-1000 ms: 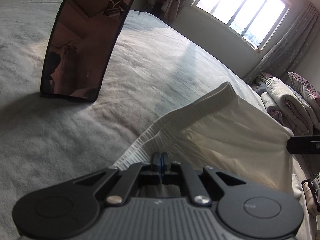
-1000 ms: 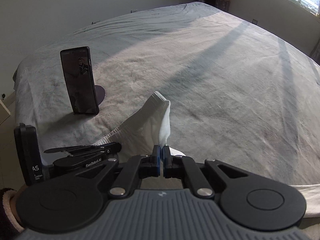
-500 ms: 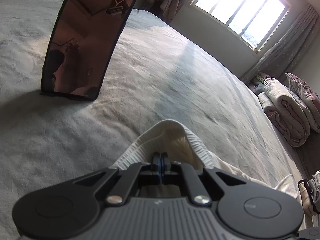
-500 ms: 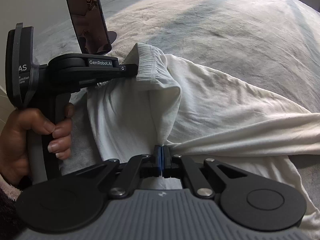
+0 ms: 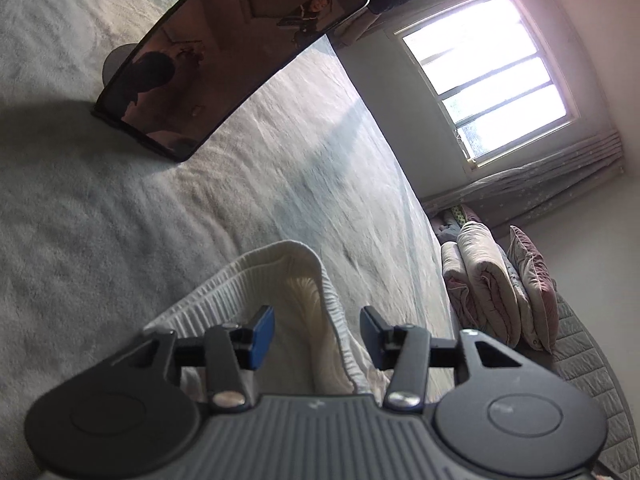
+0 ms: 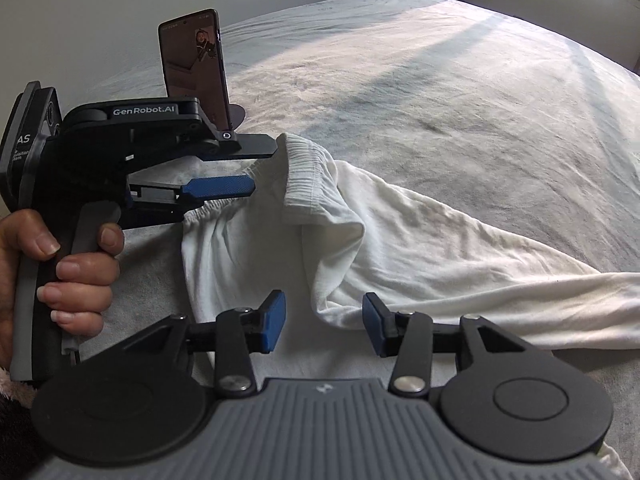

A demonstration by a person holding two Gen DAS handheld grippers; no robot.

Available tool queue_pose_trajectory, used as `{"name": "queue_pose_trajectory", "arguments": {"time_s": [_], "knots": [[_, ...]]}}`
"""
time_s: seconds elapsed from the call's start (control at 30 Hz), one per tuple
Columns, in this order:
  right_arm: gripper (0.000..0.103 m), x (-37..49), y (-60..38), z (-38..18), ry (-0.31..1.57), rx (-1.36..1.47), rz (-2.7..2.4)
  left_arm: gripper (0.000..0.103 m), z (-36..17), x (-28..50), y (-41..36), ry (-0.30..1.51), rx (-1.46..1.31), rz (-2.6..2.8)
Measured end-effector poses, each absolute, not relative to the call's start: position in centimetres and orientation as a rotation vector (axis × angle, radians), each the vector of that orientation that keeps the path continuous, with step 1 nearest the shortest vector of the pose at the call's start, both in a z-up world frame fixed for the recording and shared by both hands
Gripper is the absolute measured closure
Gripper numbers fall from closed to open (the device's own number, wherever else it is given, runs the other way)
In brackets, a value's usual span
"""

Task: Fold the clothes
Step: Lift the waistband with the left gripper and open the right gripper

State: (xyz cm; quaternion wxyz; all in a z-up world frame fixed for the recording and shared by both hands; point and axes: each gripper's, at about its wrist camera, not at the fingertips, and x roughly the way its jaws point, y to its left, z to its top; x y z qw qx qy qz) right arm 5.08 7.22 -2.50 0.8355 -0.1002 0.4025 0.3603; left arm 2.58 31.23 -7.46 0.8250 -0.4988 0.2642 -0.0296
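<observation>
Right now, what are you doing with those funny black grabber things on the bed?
A person is folding clothes with a handheld gripper in each hand. A white garment lies on the grey bedspread, its elastic waistband bunched and standing up. Both the left gripper and the right gripper are open, with fabric lying between the fingers but not pinched. A phone stands propped on the bed beyond the garment.

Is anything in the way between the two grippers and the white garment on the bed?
Nothing visible is. The left gripper and right gripper are both open right at the white garment. The phone stands farther back on the bed, clear of them.
</observation>
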Motion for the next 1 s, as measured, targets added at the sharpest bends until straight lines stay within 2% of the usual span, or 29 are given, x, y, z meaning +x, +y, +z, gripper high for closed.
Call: {"name": "queue_pose_trajectory", "arguments": {"time_s": [0.23,0.33,0.43,0.5,0.57,0.67,0.87,1.0], "knots": [[0.056,5.1,7.5,-2.9,0.820,-0.242,0.760,0.037,-7.5,3.5,28.2,0.640,-1.096,-0.122],[0.056,5.0,7.7,-3.0,0.812,-0.250,0.765,0.041,-7.4,4.2,26.8,0.667,-1.055,-0.089],[0.056,5.0,7.9,-3.2,0.807,-0.258,0.763,0.059,-7.3,4.6,26.0,0.670,-1.013,-0.031],[0.057,4.9,7.9,-3.3,0.801,-0.267,0.758,0.081,-7.0,4.5,26.1,0.657,-0.989,0.002],[0.059,4.9,7.9,-3.4,0.796,-0.276,0.753,0.090,-6.7,4.2,26.3,0.641,-0.965,0.033],[0.061,5.2,7.4,-3.2,0.811,-0.249,0.738,0.093,-6.3,3.7,26.8,0.614,-0.934,0.073],[0.055,6.4,5.7,-2.3,0.891,-0.123,0.696,0.093,-5.6,1.2,29.1,0.527,-0.922,0.102],[0.054,7.7,4.1,-1.0,0.980,-0.056,0.644,0.093,-5.4,0.4,30.0,0.512,-0.938,0.101]]}}
